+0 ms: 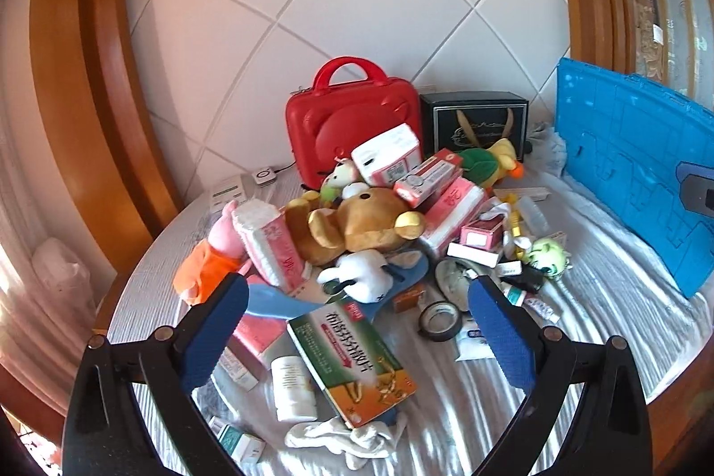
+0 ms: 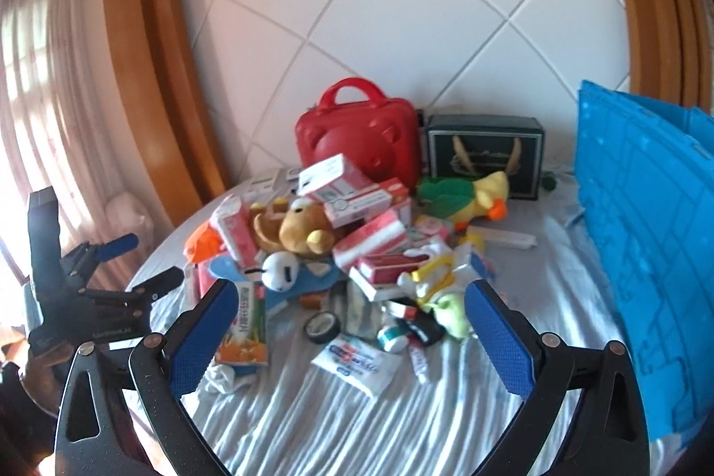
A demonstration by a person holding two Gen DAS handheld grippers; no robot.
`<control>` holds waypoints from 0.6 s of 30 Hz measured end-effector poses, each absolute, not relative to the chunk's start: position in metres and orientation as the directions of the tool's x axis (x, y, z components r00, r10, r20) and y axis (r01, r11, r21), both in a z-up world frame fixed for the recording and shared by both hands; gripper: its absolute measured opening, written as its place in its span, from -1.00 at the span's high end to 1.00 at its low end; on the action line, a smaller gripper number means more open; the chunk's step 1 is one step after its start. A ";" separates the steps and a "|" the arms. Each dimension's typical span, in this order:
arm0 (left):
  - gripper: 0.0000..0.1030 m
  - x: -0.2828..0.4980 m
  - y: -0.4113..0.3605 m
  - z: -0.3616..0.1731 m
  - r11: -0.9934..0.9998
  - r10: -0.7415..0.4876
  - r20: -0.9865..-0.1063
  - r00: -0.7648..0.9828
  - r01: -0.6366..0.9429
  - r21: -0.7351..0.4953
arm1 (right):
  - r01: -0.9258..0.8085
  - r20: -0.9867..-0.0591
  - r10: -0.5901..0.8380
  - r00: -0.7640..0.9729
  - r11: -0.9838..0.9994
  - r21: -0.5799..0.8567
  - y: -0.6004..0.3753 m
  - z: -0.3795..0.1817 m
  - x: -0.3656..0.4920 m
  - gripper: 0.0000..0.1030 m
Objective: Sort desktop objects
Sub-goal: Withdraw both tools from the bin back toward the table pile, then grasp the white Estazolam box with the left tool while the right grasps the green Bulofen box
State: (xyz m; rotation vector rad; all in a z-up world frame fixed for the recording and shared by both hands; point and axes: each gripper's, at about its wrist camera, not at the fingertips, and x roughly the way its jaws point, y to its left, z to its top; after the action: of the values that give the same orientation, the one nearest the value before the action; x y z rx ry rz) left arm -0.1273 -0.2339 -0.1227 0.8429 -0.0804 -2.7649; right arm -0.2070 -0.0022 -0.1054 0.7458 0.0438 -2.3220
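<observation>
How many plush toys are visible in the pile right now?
5, maybe more buried: brown bear centre, pink pig at left, white plush in front of the bear, duck by the black box, small green one right.

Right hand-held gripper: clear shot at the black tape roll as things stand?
Probably yes. The right hand-held gripper is open and empty, and the tape roll lies flat on bare cloth at the near edge of the pile, nothing on top. The white packet beside it sits close and could be nudged.
</observation>
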 end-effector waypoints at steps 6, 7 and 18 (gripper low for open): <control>-0.95 -0.104 -0.270 -0.163 -0.929 -0.349 -0.607 -0.714 0.348 0.126 | 0.725 -0.554 -0.689 -0.468 -0.657 0.206 -0.048 -0.130 -0.229 -1.00; -0.95 -0.097 -0.276 -0.171 -0.916 -0.373 -0.611 -0.699 0.382 0.121 | 0.739 -0.556 -0.698 -0.450 -0.641 0.206 -0.055 -0.135 -0.231 -1.00; -0.95 -0.040 -0.369 -0.259 -0.732 -0.440 -0.753 -0.489 0.681 -0.015 | 0.798 -0.662 -0.689 -0.295 -0.559 0.226 -0.131 -0.176 -0.243 -1.00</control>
State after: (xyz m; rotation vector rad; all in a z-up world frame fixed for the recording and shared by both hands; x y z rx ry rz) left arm -0.0398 -0.3687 -0.2593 1.0002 0.4123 -2.2183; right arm -0.2426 -0.1310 -0.1758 0.9100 0.1803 -1.9692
